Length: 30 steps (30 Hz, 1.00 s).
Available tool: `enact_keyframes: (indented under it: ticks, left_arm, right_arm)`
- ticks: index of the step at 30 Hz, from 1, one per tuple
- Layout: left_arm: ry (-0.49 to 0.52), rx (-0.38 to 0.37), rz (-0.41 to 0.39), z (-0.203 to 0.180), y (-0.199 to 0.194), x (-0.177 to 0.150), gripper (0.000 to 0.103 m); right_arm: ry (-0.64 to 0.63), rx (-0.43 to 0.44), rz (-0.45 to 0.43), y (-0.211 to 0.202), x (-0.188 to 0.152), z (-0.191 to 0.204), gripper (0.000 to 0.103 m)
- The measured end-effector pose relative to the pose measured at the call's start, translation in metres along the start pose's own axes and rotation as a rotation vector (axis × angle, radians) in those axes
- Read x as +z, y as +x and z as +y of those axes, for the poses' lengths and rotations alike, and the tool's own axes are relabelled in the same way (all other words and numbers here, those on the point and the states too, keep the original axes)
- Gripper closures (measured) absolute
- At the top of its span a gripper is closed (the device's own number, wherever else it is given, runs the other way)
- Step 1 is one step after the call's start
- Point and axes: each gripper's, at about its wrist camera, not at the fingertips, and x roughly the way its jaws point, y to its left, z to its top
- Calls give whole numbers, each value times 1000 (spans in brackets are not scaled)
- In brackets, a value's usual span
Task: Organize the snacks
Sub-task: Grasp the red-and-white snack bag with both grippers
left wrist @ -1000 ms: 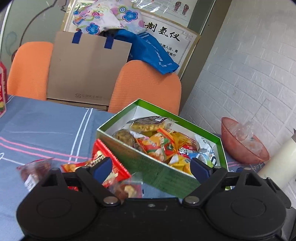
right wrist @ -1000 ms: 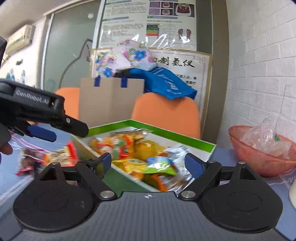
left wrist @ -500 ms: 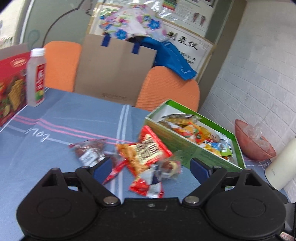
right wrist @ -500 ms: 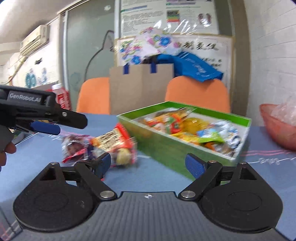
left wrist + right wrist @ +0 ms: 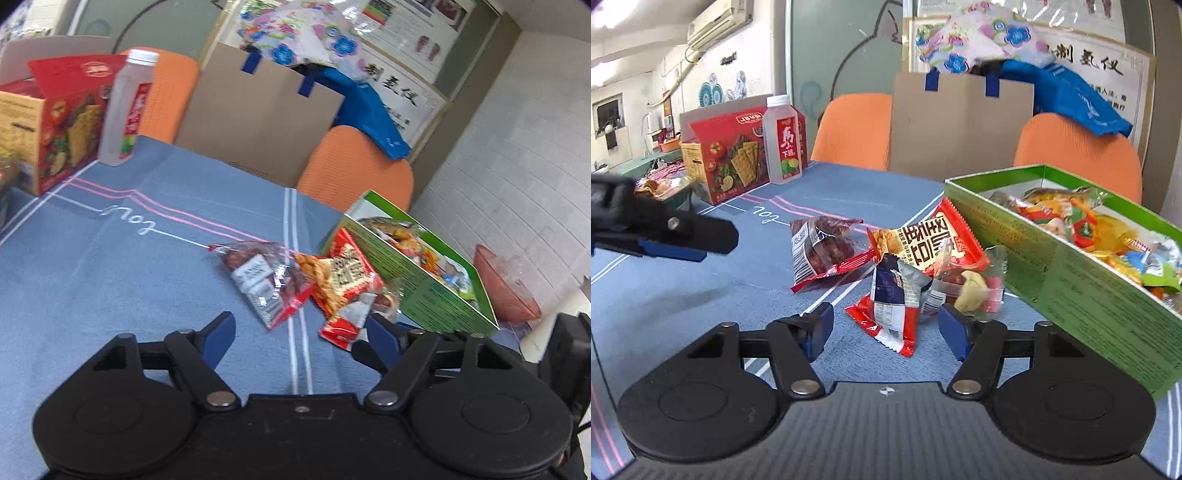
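On the blue tablecloth [image 5: 683, 295] with pink and white lines, a small heap of loose snack packets lies just beside the long wall of the open green cardboard box [image 5: 1089, 273]. The box is already filled with many colourful packets. In the heap there are a clear packet of dark red-brown pieces with a white label [image 5: 822, 245], a red and yellow packet with big white characters [image 5: 938, 236] that leans against the box, a small red and silver packet [image 5: 894, 299], and a clear packet with a pale round snack [image 5: 971, 288].

The right gripper [image 5: 886, 328] is above the cloth with its blue-tipped fingers wide apart and empty, and the small red and silver packet is just in front of the gap. The left gripper [image 5: 301, 332] is also spread wide and holds nothing; it points at the same heap.

Far behind stand a red cracker carton [image 5: 727, 158] and a clear plastic bottle with a red label [image 5: 783, 142].
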Motion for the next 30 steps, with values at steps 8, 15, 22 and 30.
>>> enact_keyframes:
  ticks: [8,15,22,30]
  left_arm:
    - [63,-95,113,-35,73,6,11]
    - [39,-54,169,-31,111,11,20]
    - [30,-67,142,-34,90,6,20]
    - [137,-110,55,-84,64,23,19]
  right_arm:
    - [85,37,33,0,-8,-15,10]
    - [131,59,44,12,-6,-23,20]
    - [143,104,22,2,-10,-22,52]
    - [136,55,-141,-44,-3,-26,52]
